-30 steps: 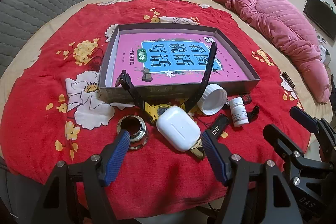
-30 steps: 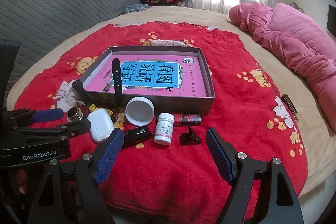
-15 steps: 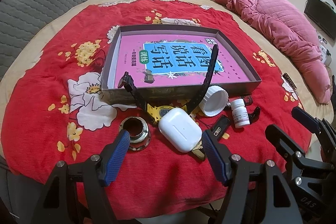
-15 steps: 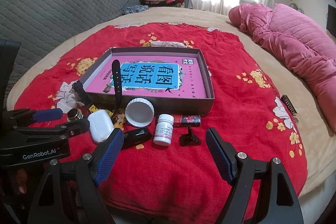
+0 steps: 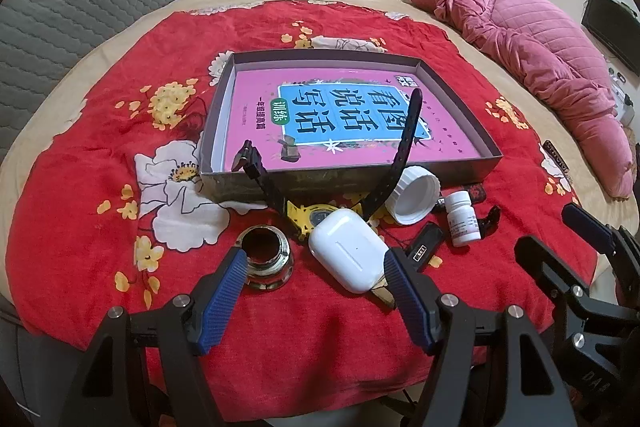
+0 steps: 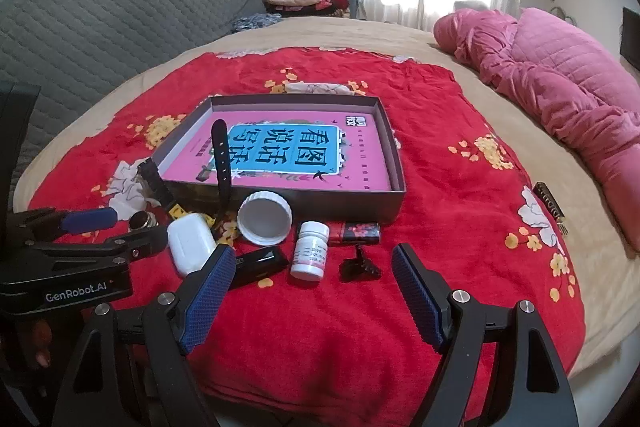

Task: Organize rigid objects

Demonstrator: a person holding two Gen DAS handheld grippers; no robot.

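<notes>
A grey box (image 5: 448, 171) (image 6: 394, 171) with a pink book inside lies on the red cloth. In front of it lie a white earbud case (image 5: 348, 251) (image 6: 189, 241), a yellow watch (image 5: 316, 217) with black straps, a metal ring (image 5: 264, 255), a white cap (image 5: 414, 197) (image 6: 265, 221), a small white bottle (image 5: 462, 219) (image 6: 311, 251), a black stick (image 5: 424, 247) (image 6: 258, 261), a black clip (image 6: 358, 265) and a red lighter (image 6: 360, 231). My left gripper (image 5: 314, 263) is open, just before the earbud case. My right gripper (image 6: 314, 267) is open, just before the bottle.
The red flowered cloth (image 5: 100, 163) covers a round beige bed. A pink quilt (image 6: 568, 95) lies at the right. A grey sofa back (image 6: 100, 11) stands at the left. A dark bar (image 6: 552, 207) lies near the cloth's right edge.
The left wrist view has shifted slightly left and forward, so the objects sit a little further right and closer. The right view is nearly unchanged. Both grippers stay open.
</notes>
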